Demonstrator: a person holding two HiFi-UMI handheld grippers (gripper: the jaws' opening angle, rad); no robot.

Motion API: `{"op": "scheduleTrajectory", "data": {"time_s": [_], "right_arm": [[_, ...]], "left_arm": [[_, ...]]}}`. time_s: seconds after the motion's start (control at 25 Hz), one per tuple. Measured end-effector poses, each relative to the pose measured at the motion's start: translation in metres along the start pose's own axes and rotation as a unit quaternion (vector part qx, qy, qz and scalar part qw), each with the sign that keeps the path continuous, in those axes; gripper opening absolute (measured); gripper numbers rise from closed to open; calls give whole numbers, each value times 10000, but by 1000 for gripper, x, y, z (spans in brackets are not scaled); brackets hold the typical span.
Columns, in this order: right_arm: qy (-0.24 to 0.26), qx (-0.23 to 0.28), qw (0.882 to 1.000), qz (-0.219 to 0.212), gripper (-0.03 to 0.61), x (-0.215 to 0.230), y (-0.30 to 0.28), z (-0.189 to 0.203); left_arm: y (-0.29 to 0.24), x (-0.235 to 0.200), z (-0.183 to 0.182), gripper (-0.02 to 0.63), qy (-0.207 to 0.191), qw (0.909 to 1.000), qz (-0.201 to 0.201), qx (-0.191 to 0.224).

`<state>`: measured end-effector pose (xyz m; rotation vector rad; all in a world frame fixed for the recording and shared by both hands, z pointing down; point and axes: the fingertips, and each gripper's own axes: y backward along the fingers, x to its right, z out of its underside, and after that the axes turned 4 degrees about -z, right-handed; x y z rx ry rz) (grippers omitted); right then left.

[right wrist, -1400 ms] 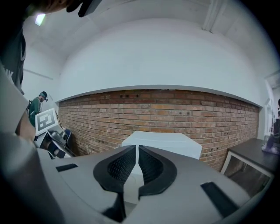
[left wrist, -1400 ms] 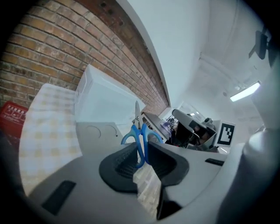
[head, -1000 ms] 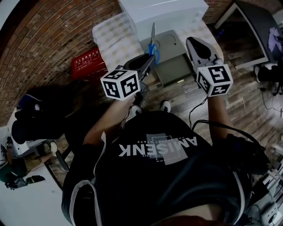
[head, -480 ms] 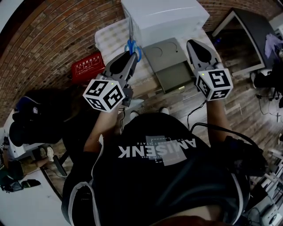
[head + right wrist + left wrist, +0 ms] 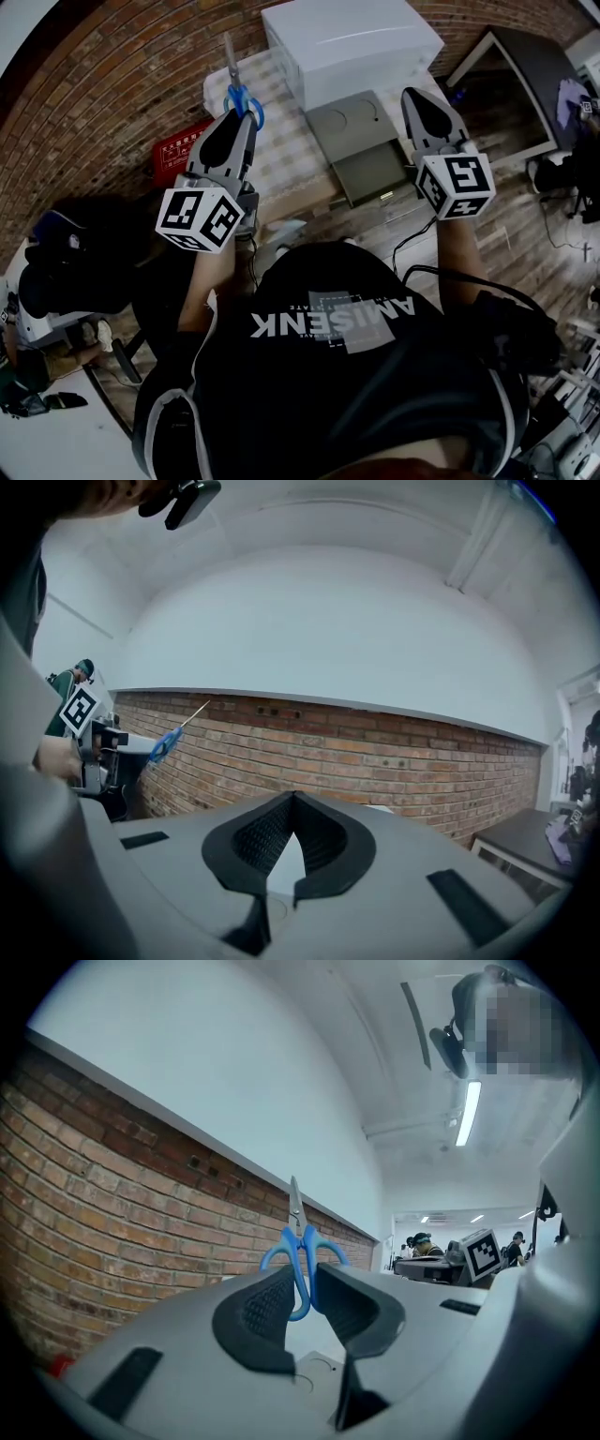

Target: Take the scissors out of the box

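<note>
Clearly, scissors (image 5: 240,92): were out of the box (image 5: 366,164), in the air above the table's (image 5: 281,155) left edge, blades pointing away.
Left gripper (image 5: 234,120): pinched a blue handle loop, nothing more.
Right gripper (image 5: 419,97): jaw tips pressed together, empty.
Risk: the thin loop could swivel or slip in that narrow pinch, dropping the scissors.
Unclear: whether anything else lay in the dim box.

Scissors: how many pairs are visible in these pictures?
1. The blue-handled scissors are held by a handle loop in the left claw, raised in the air. The white box may hide others.
</note>
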<state>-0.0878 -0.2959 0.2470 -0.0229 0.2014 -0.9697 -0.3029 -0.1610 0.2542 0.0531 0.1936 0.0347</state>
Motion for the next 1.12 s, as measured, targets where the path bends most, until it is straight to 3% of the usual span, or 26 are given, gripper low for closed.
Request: {"op": "scheduleTrajectory", "data": {"time_s": [0.6,1.12], "right_arm": [[36,71,9999,111,40,-3,2,-11],[8,68,10000,64,40,-4,2,-9]], "left_arm": [[6,-10,-9,84,-304,9994,-69,130],[7,-12,-1,85,-178,9998,-79,-44]]}}
